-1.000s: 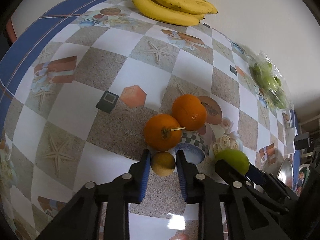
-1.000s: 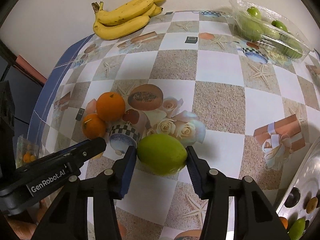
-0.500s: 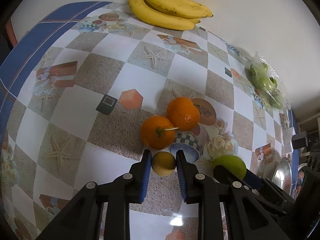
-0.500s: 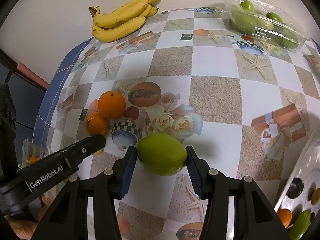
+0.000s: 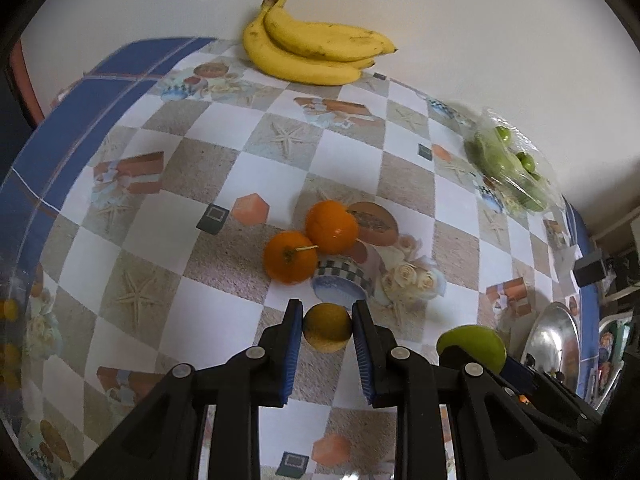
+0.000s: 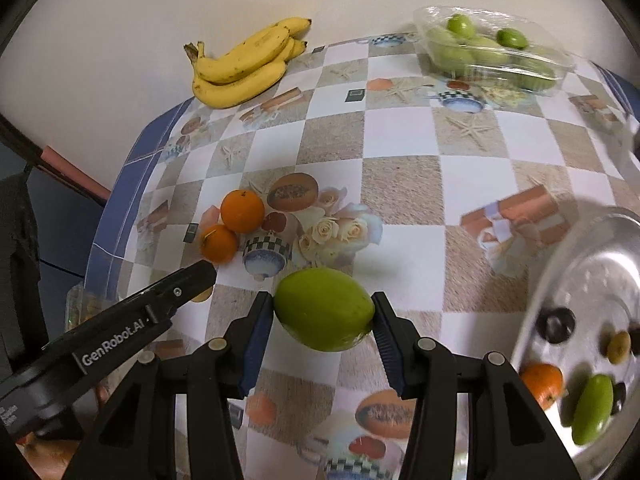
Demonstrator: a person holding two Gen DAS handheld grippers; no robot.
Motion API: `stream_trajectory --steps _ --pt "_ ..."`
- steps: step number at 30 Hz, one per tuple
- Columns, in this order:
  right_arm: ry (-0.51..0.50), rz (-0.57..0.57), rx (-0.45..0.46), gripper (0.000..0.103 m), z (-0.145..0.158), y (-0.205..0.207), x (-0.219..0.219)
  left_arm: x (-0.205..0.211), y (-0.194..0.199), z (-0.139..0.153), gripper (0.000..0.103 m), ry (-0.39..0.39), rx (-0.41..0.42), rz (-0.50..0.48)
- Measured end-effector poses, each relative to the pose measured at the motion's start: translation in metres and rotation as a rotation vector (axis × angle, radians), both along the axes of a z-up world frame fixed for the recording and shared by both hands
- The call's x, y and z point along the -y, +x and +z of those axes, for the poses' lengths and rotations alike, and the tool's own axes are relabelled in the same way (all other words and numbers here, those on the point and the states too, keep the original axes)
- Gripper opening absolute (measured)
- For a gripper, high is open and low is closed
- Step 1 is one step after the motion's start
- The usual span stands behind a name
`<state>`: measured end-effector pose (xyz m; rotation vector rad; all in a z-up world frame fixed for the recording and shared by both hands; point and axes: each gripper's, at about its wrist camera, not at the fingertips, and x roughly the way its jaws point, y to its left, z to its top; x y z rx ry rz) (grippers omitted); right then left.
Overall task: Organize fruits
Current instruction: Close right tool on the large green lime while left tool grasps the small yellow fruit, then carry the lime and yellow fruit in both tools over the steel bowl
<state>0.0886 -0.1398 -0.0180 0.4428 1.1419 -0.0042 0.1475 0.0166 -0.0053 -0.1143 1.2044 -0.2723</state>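
My left gripper (image 5: 327, 330) is shut on a small yellow-brown fruit (image 5: 327, 333) and holds it above the table. My right gripper (image 6: 323, 314) is shut on a large green fruit (image 6: 324, 309), which also shows in the left wrist view (image 5: 474, 344). Two oranges (image 5: 310, 242) lie together on the patterned tablecloth ahead; they also show in the right wrist view (image 6: 234, 224). A silver tray (image 6: 600, 280) at the right holds an orange, a green fruit and some small dark and yellowish fruits.
A bunch of bananas (image 5: 312, 52) lies at the far edge by the wall. A clear plastic box of green fruits (image 6: 488, 52) sits at the far right. The left gripper's arm (image 6: 120, 320) crosses the right wrist view at lower left. The table's blue edge (image 5: 80, 120) runs along the left.
Both grippers have pulled back and risen with their fruits still held. The oranges look farther away, and the silver tray has come further into the right wrist view.
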Motion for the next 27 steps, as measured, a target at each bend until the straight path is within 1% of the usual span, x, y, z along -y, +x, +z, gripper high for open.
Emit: stream_trajectory --steps 7,11,15,27 --pt "-0.01 -0.03 0.016 0.051 0.018 -0.022 0.005 0.014 -0.021 0.018 0.027 0.021 0.047 -0.039" --pt "-0.013 -0.045 0.019 0.051 0.024 -0.033 0.006 0.022 -0.027 0.025 0.027 0.052 0.071 -0.057" --pt "-0.004 -0.056 0.027 0.051 0.028 -0.043 0.009 0.027 -0.031 0.03 0.027 0.056 0.085 -0.068" --pt "-0.004 -0.097 0.046 0.051 0.038 -0.054 0.032 0.043 -0.039 0.036 0.027 0.105 0.117 -0.082"
